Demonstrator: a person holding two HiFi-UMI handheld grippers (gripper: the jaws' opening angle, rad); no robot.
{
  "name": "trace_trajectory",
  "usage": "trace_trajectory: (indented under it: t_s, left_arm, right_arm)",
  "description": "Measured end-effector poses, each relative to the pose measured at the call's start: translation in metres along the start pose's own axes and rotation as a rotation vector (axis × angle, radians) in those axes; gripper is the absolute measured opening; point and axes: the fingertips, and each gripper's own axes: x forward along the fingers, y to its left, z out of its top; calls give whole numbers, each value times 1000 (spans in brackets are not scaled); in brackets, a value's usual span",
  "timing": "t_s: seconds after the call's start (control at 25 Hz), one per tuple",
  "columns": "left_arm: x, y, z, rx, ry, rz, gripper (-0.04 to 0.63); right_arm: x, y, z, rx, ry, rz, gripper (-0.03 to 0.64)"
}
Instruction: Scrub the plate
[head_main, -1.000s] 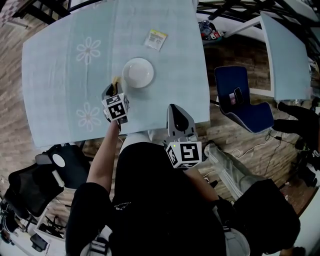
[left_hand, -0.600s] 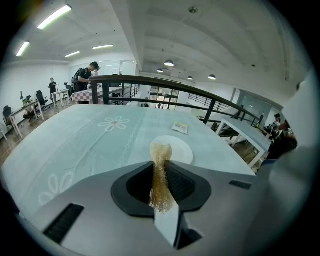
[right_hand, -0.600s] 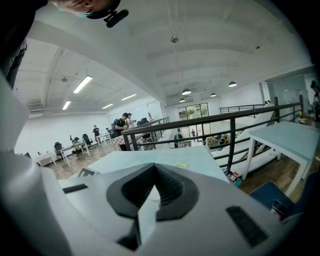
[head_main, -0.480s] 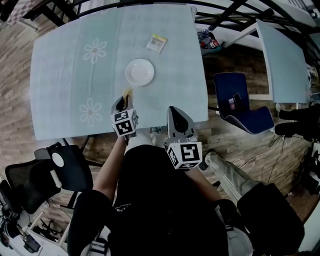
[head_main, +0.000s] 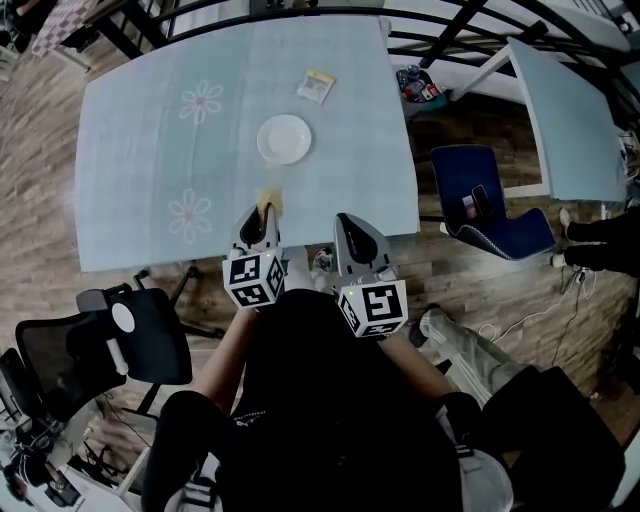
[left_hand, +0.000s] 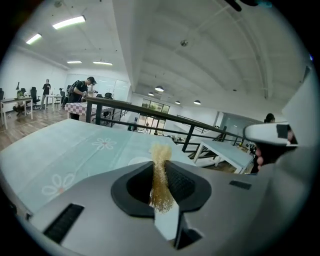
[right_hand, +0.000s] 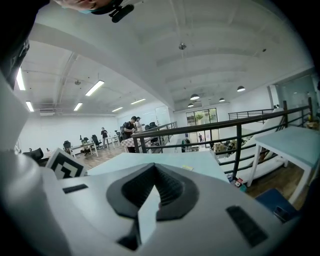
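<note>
A round white plate (head_main: 284, 139) lay flat near the middle of the pale blue, flower-printed counter (head_main: 150, 180), well apart from both tools. A small yellow-and-white packet (head_main: 316, 86) sat beyond it, nearer the far edge. At the near edge, the left hand-held gripper (head_main: 265, 218) was clamped on a golden scrubbing pad (head_main: 268, 200) that pointed toward the plate. The right hand-held gripper (head_main: 347, 222), jaws pressed together on nothing, hung beside it. A blue chair (head_main: 490, 205) stood off to the right.
</note>
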Motion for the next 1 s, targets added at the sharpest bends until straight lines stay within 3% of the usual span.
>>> trace_trajectory:
  t_s: [0.2,0.52,0.76,1.0]
  left_arm:
    - [-35,-37,17,55,-58,-51,69]
    - [-76,-75,55,44,-213,-117,69]
    - [-103,-94,75,88,-313,-194,69]
    - [-123,-109,92,77,-396,-250,69]
  right_arm:
    - [-15,3,14,-15,-45,15,8]
    - [-34,2,33,-23,-117,13,9]
    - [-43,8,40,-9,-135,29,9]
    - [-55,17,36,3,-117,69,9]
